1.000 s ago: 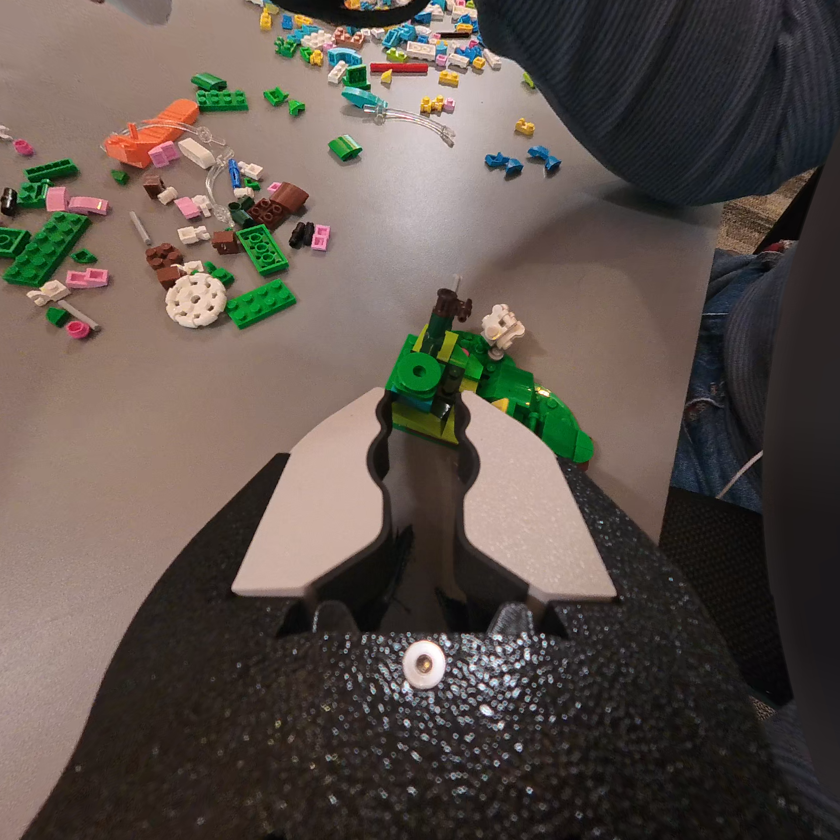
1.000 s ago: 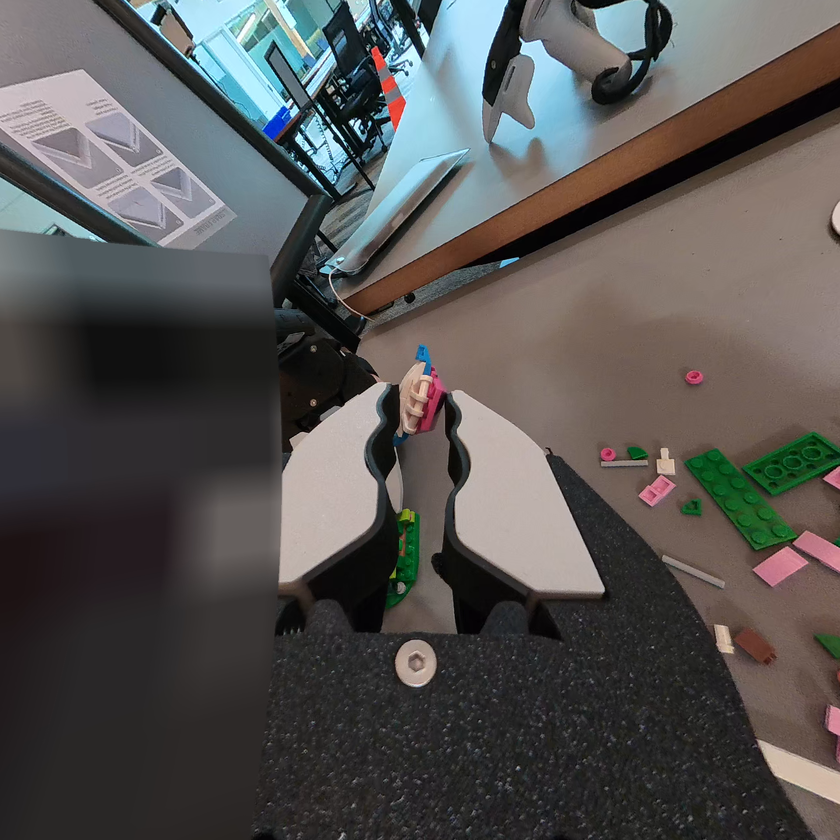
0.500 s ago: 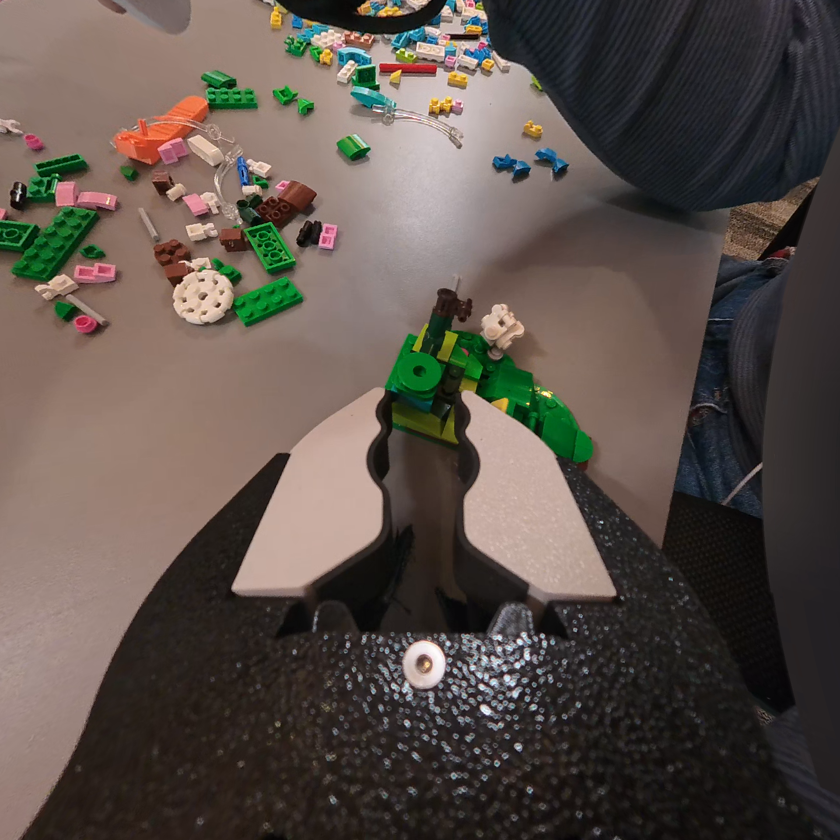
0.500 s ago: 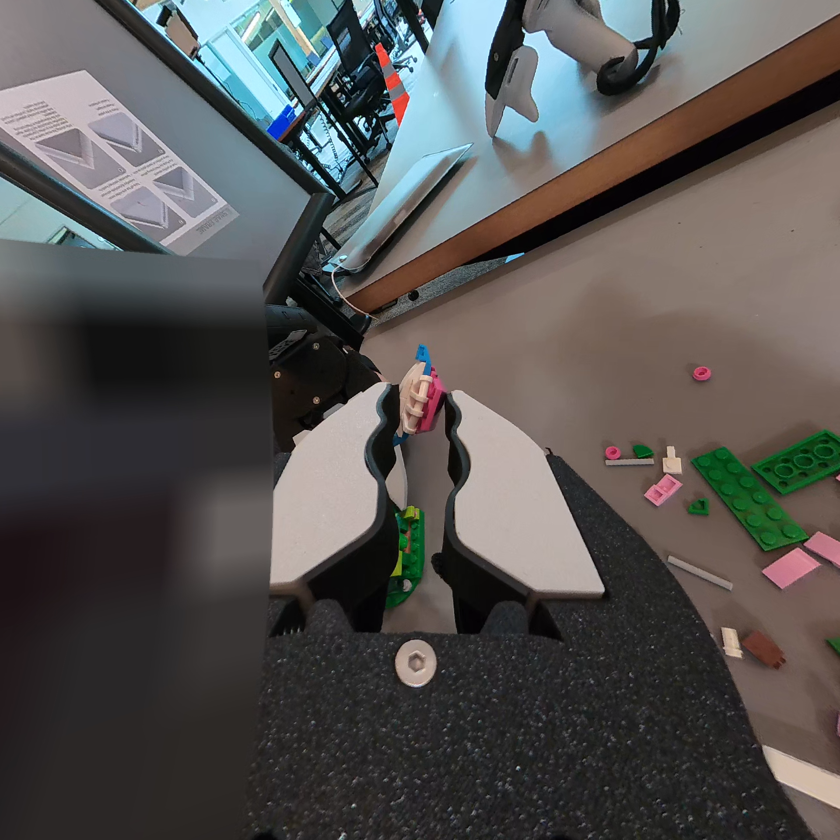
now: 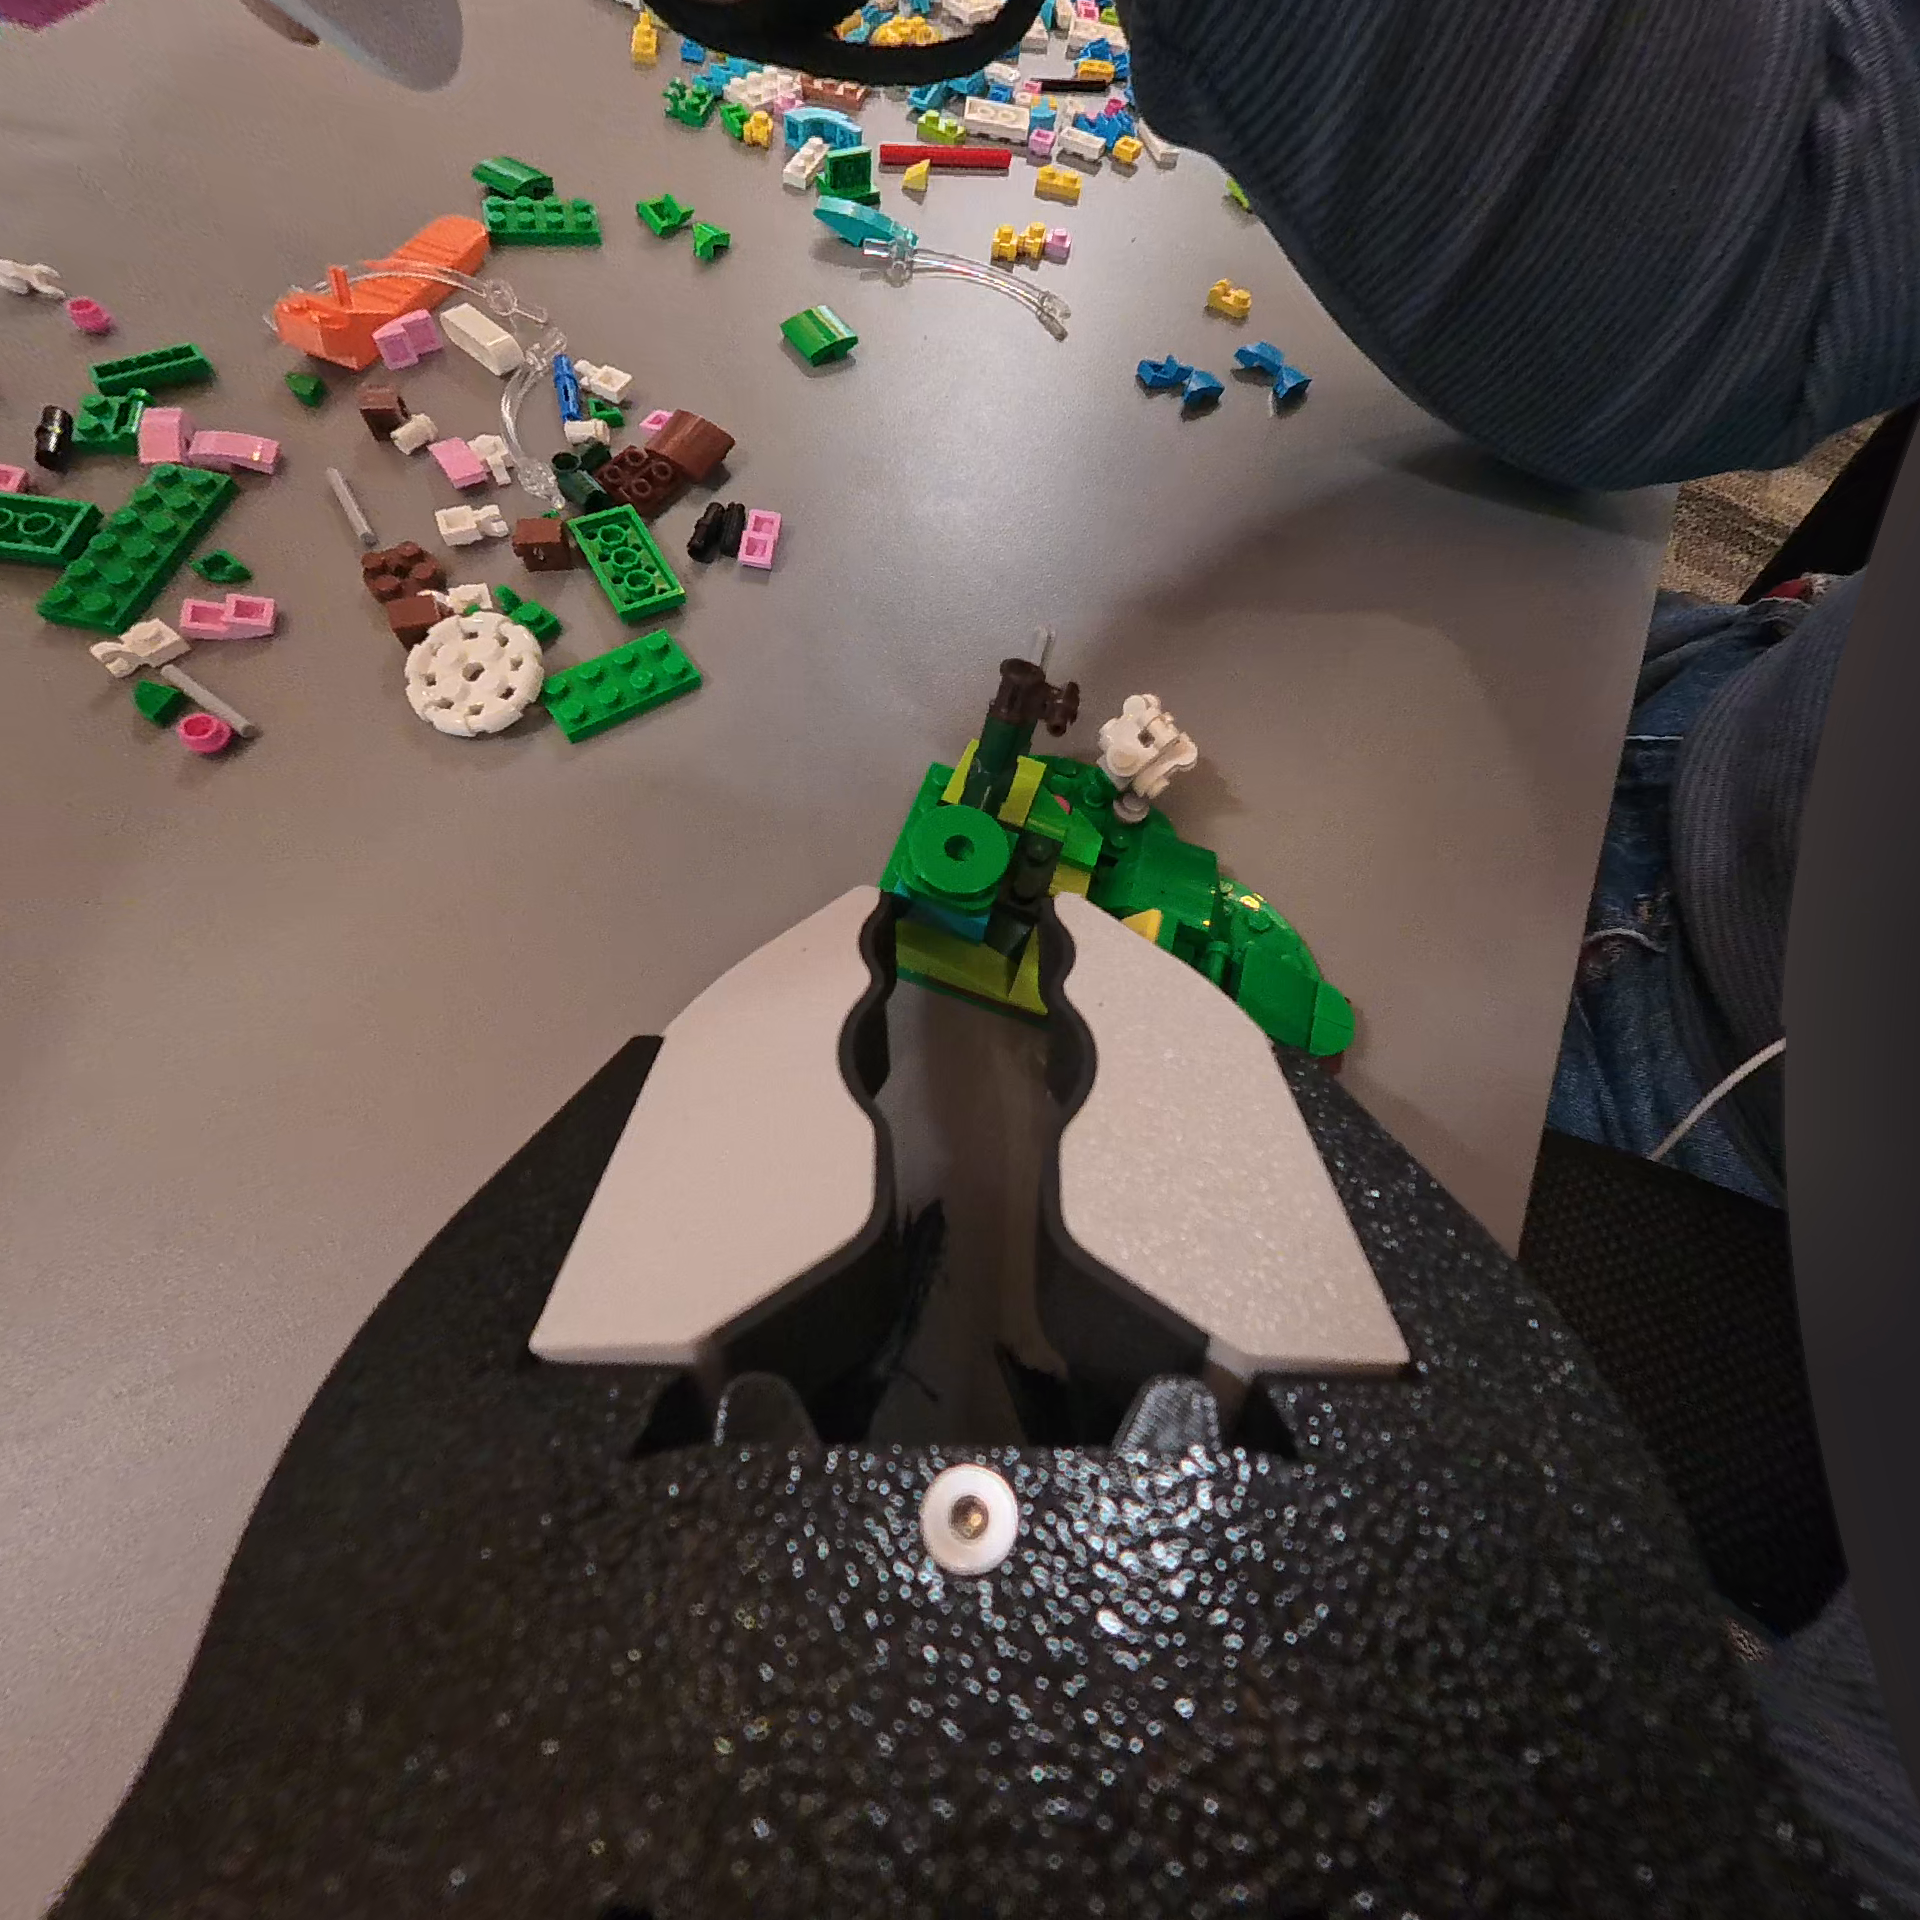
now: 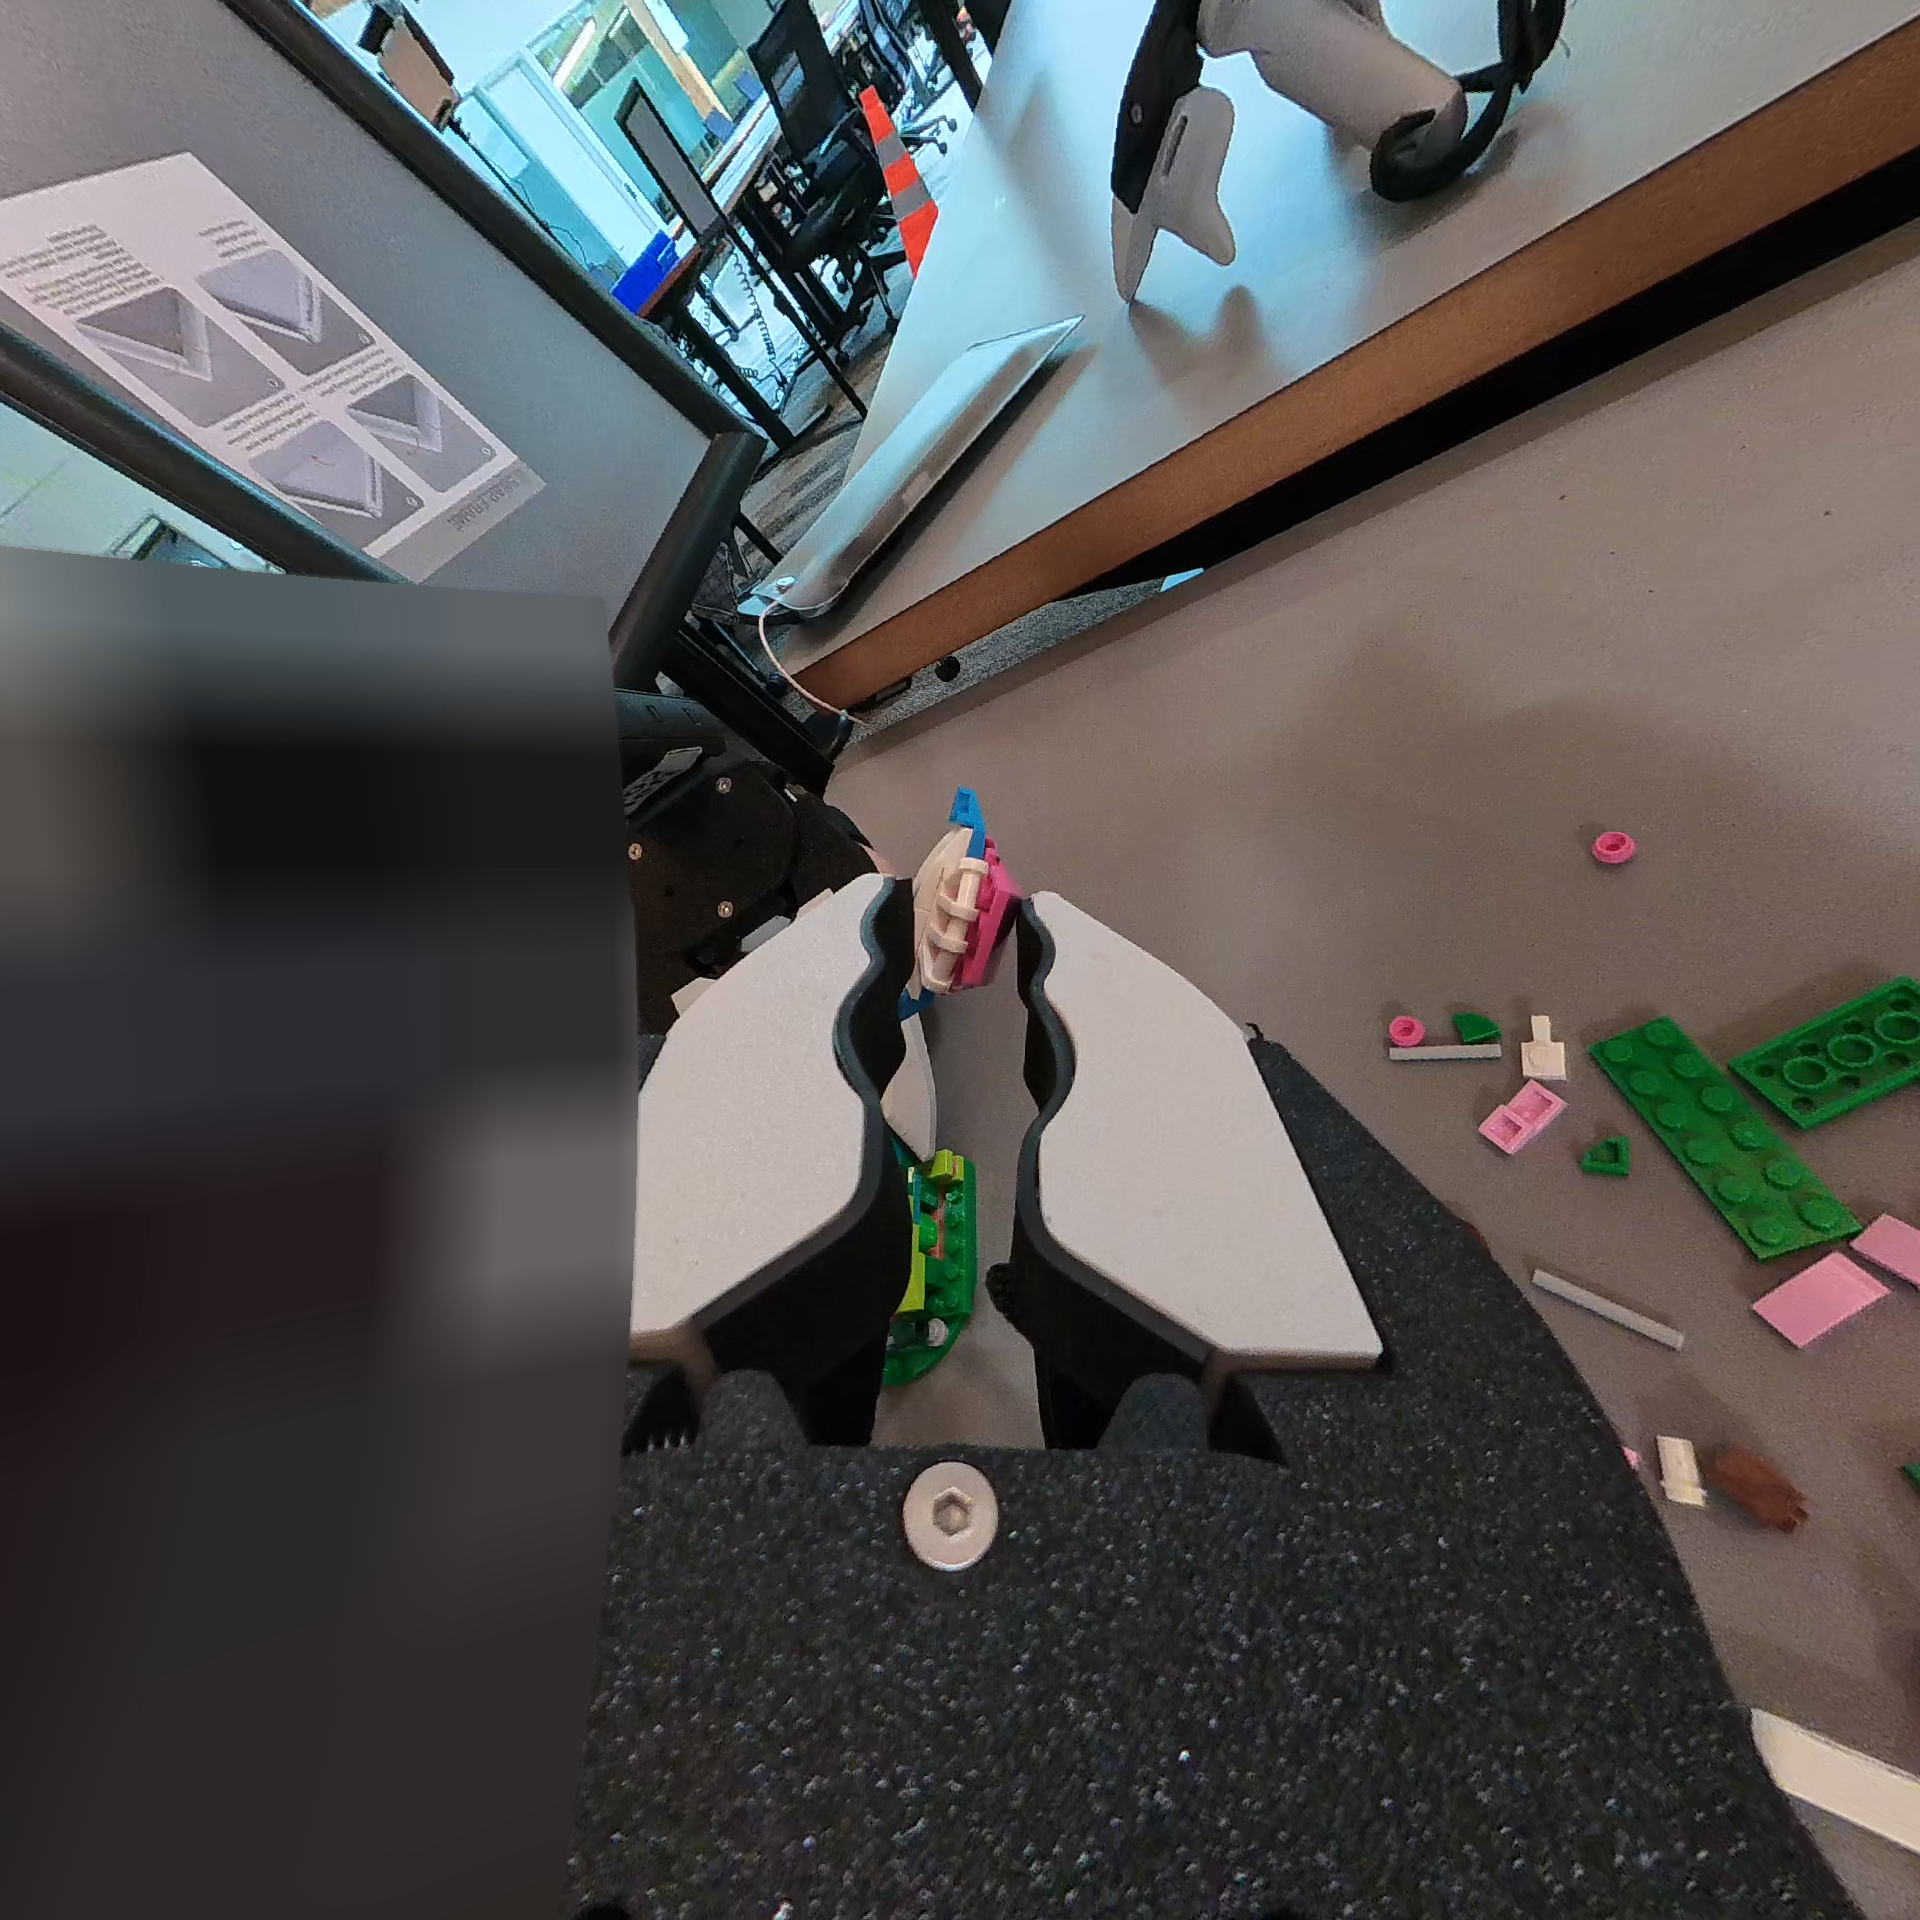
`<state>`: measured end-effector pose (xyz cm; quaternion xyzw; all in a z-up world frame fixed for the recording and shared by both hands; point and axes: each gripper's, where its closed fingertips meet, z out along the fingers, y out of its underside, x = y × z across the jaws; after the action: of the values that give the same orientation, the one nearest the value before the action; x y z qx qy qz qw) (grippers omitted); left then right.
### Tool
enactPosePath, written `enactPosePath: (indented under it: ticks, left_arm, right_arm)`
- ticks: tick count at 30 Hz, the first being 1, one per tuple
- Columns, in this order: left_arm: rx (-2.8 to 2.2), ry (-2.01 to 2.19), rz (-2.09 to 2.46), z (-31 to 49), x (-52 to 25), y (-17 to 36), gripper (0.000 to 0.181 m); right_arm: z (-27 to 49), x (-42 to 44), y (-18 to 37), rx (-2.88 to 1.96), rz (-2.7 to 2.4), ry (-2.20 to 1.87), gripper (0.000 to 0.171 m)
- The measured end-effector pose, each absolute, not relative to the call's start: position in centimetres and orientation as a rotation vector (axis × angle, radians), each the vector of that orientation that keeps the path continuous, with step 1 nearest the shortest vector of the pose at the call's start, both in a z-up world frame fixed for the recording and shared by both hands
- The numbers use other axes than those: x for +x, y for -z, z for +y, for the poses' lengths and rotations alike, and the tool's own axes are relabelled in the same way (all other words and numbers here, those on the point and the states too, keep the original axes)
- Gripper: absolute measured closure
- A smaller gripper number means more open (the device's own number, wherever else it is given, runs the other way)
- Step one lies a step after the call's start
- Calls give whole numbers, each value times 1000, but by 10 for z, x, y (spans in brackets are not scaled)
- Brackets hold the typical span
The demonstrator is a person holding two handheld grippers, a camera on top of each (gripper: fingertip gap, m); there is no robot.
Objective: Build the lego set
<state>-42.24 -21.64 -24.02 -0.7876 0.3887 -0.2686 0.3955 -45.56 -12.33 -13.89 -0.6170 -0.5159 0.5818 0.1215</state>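
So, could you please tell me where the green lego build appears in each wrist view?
Left wrist view: green lego build at centre, gripped at the left gripper tips.
Right wrist view: low centre, between the right gripper fingers.
Shared landmark: long green plate.

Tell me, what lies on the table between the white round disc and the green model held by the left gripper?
Only bare grey table separates the white round disc from the green model, shown in the left wrist view.
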Motion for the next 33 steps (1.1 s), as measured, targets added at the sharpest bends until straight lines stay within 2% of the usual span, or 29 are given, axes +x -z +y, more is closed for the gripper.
enactPosePath:
  ticks: [1, 19, 33]
  left_arm:
    - [-1997, 681, 984, -216, -422, 240, 155]
    - [-2013, 662, 943, -212, -425, 241, 155]
    - [-2154, 344, 451, -154, -443, 241, 155]
  right_arm:
    - [-123, -456, 139, -1802, -1506, -1699, 153]
    - [-123, -456, 141, -1814, -1507, -1696, 153]
    - [-121, -451, 153, -1893, -1533, -1499, 153]
